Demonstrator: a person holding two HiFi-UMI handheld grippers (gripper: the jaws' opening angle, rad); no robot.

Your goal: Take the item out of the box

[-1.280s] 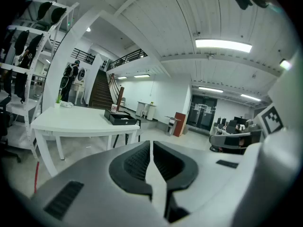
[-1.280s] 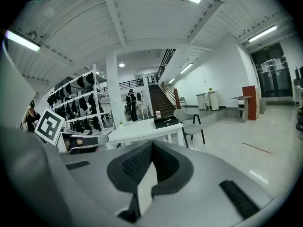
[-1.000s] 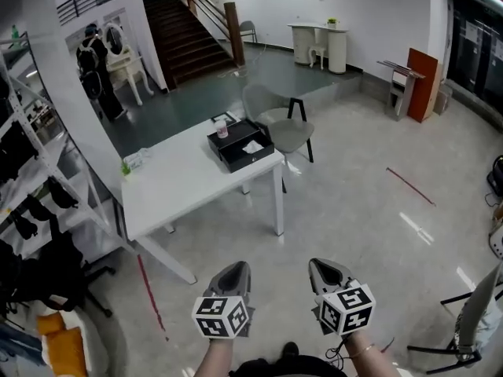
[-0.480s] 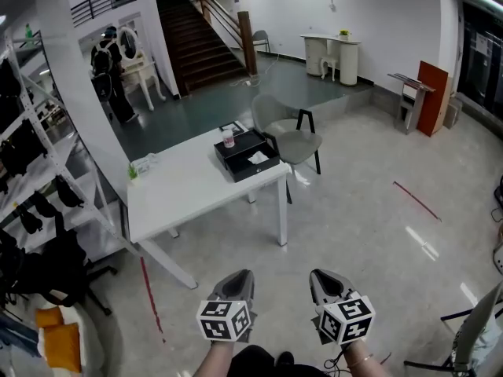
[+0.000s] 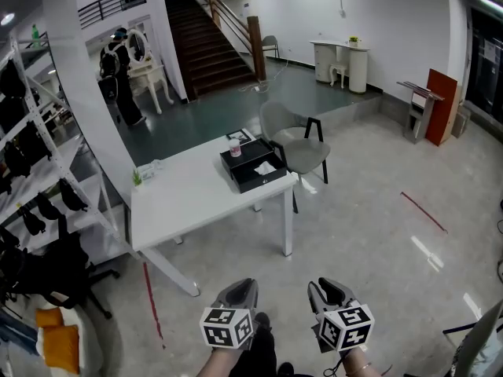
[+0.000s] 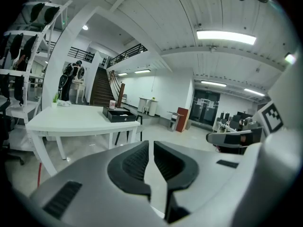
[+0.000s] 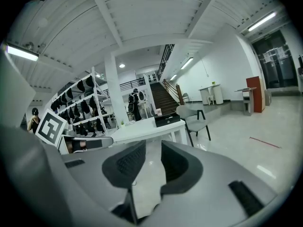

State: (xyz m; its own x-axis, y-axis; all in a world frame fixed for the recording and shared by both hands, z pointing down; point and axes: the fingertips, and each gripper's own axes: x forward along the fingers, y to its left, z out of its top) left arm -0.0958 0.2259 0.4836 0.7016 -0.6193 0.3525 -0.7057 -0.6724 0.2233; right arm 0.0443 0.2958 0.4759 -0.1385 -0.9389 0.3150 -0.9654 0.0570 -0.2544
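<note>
Walking up to the counter (image 5: 189,199) is the step in hand, as I judge it, because the black box (image 5: 253,166) sits on its far right corner, well apart from me, while both tools hang low over the floor in front of my body. My left gripper (image 5: 238,289) has its jaws closed to a thin slit with nothing in them. The jaws of my right gripper (image 5: 326,289) are opening, and only bare floor shows between them. To do this well I would come round to the right end of the counter, square up to the box, and let the right jaws finish spreading before I reach in. The pale item (image 5: 265,168) seems to lie inside the box toward its right end, though from here it is too small to say what it is or how it lies. A grey chair (image 5: 295,141) stands just beside that corner and could crowd my elbow, so I would approach from the near side. A small cup (image 5: 234,148) stands just behind the box and could tip if I overreach. A little green plant (image 5: 137,177) rests near the counter's left edge, well clear. A rack of dark gear (image 5: 35,179) lines my left, and a red strip (image 5: 151,297) marks the floor ahead.
</note>
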